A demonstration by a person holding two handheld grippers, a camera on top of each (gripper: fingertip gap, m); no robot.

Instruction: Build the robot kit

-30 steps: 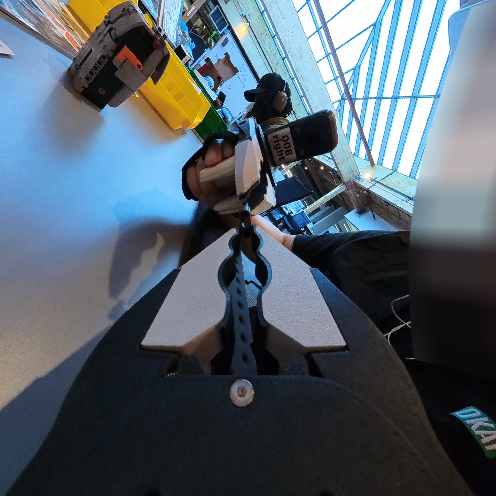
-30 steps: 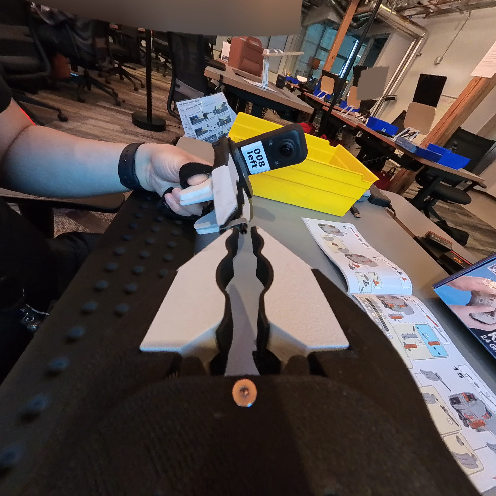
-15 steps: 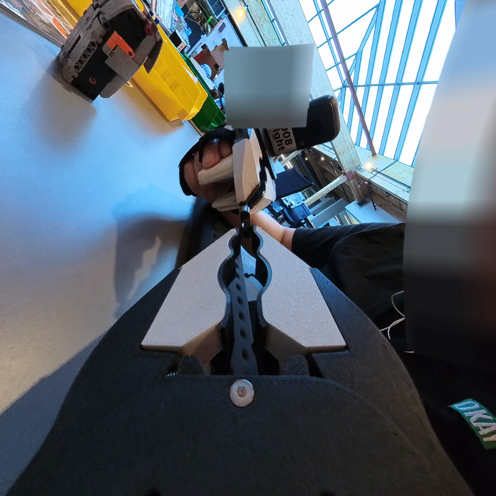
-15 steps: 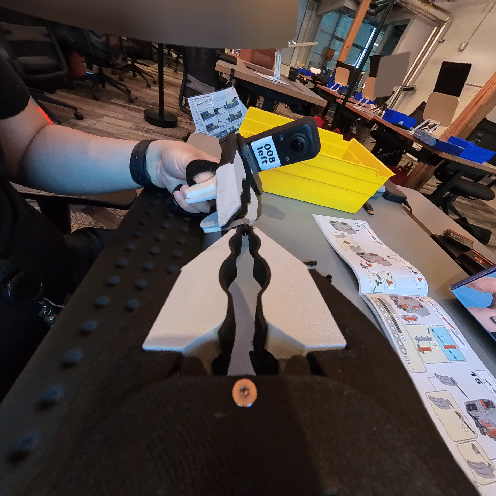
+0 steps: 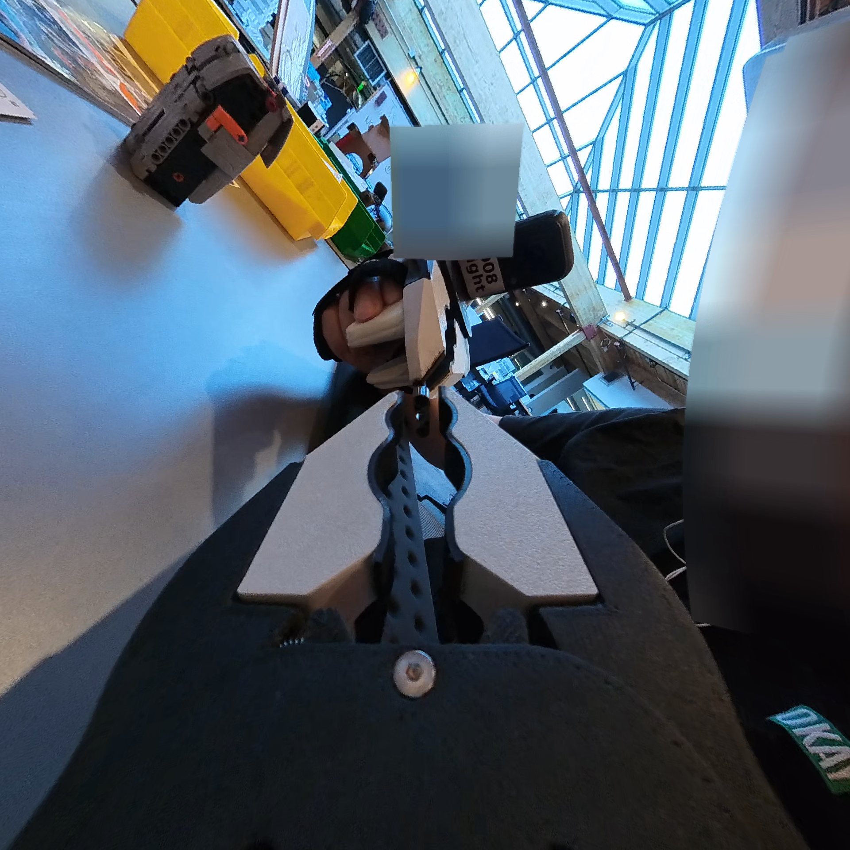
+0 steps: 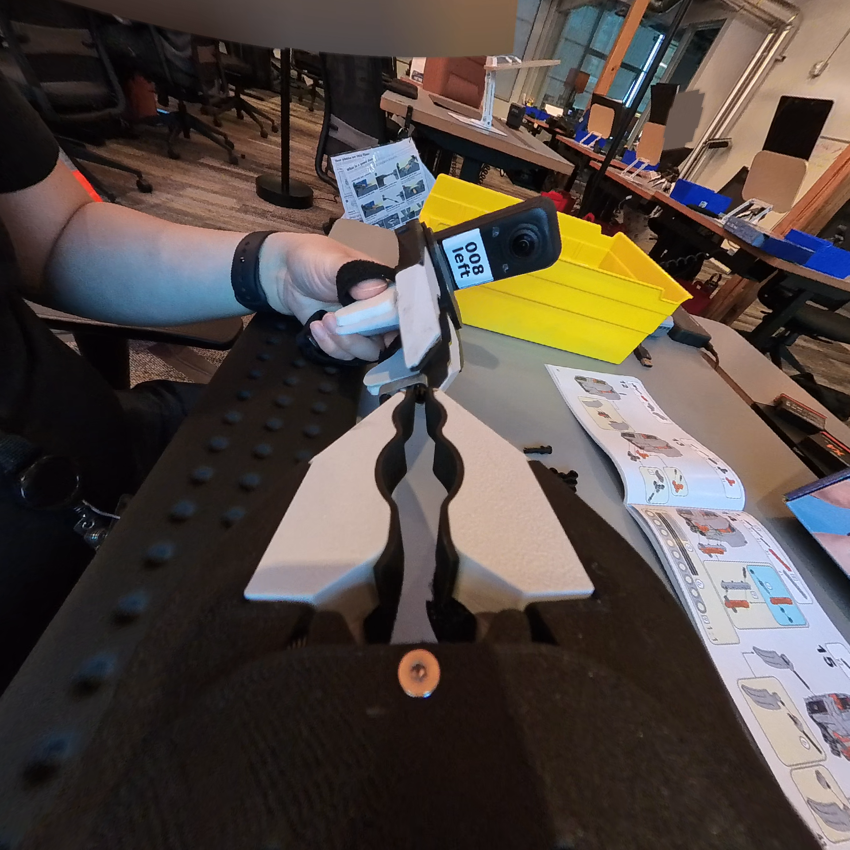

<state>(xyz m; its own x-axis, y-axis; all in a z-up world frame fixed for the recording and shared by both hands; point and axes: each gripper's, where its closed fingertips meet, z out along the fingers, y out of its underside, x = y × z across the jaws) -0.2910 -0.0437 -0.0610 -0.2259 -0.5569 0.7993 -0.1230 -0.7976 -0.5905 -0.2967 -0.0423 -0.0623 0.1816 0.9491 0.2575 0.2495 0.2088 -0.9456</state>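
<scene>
1. The left gripper point(image 5: 421, 404) is nearly closed around a thin dark beam with holes point(image 5: 407, 529).
2. The right gripper point(image 6: 419, 395) is narrow; whether its tips pinch something, I cannot tell.
3. Both tips meet above the grey table point(image 6: 515, 395), near the open instruction booklet point(image 6: 690, 519) and the yellow bin point(image 6: 575, 294).

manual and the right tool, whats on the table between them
A few small black pins lie loose on the grey table between the manual and the right tool. The right wrist view shows this.
</scene>
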